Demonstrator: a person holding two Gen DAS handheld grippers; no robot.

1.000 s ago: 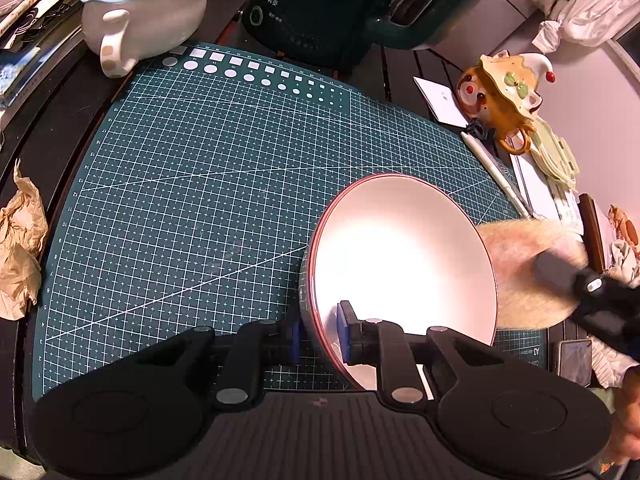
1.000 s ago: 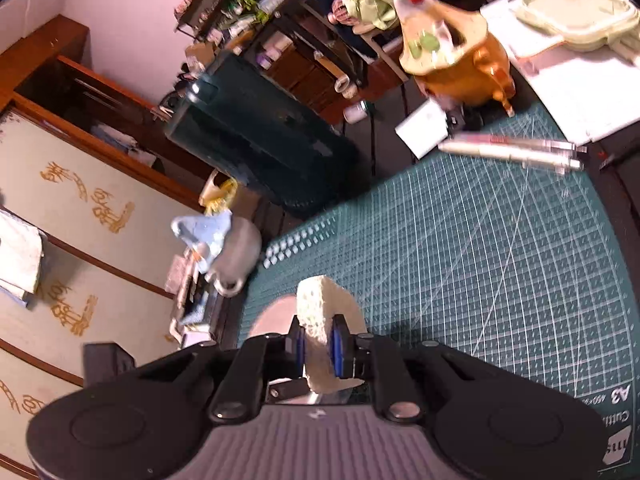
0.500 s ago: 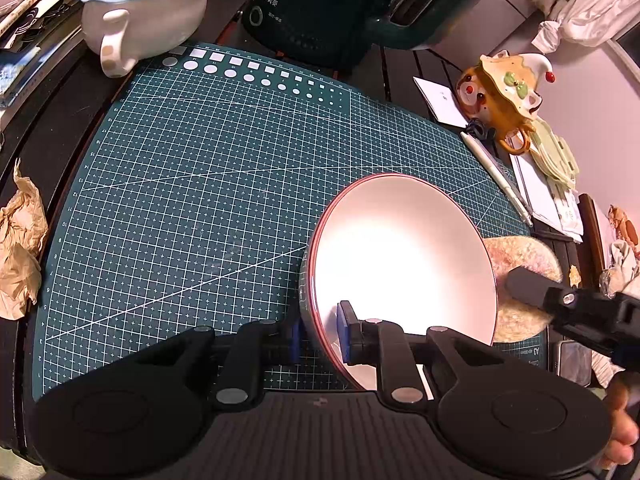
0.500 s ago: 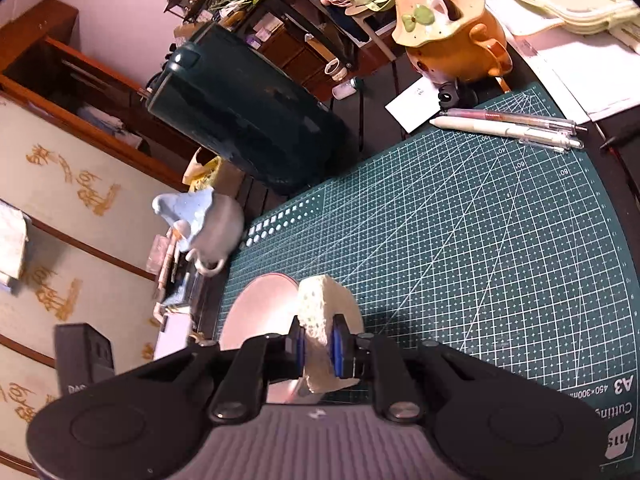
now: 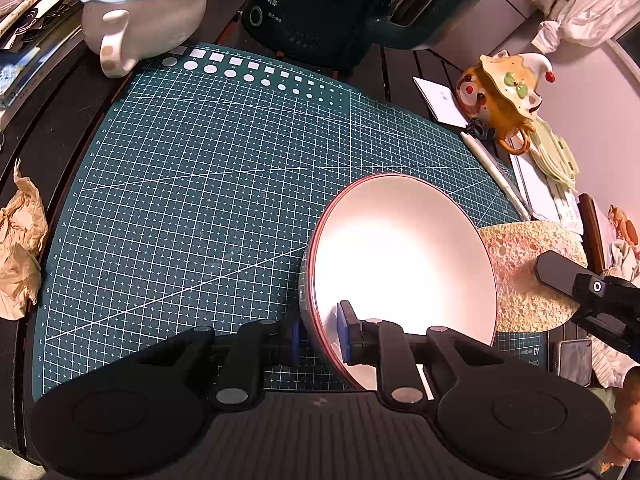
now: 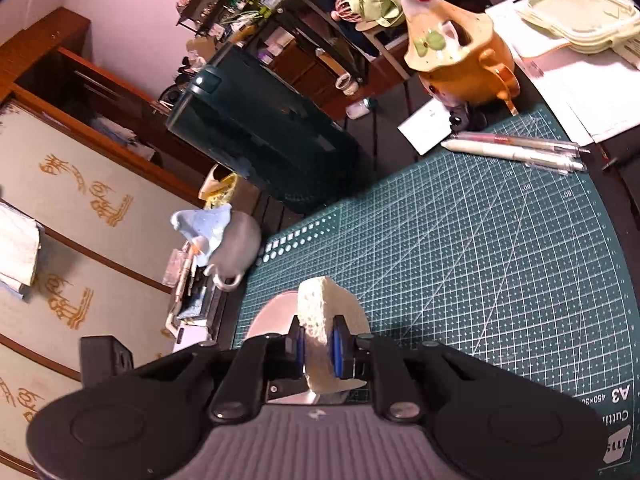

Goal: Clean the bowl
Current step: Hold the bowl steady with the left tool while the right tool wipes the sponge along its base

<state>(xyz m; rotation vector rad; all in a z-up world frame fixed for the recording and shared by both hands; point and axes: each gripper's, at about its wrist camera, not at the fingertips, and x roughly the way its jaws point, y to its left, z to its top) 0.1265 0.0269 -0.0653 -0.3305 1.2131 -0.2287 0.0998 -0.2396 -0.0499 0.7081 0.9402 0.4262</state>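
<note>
The left tongs [image 5: 320,336] are clamped on the near rim of the bowl [image 5: 400,256], holding it tilted over the green cutting mat [image 5: 200,184], its pale inside facing up and to the right. The right tongs [image 6: 318,346] grip a round sponge [image 6: 320,316], which sits just beside the bowl's right edge.

A dark slatted table [image 5: 404,68] carries a green gridded cutting mat [image 5: 192,184], with a grey teapot with a blue lid [image 5: 144,12] and a dark green appliance [image 5: 320,4] at its far edge, crumpled brown paper [image 5: 20,240] at its left, and an orange teapot [image 5: 504,96] and white pens [image 6: 516,150] at its right.
</note>
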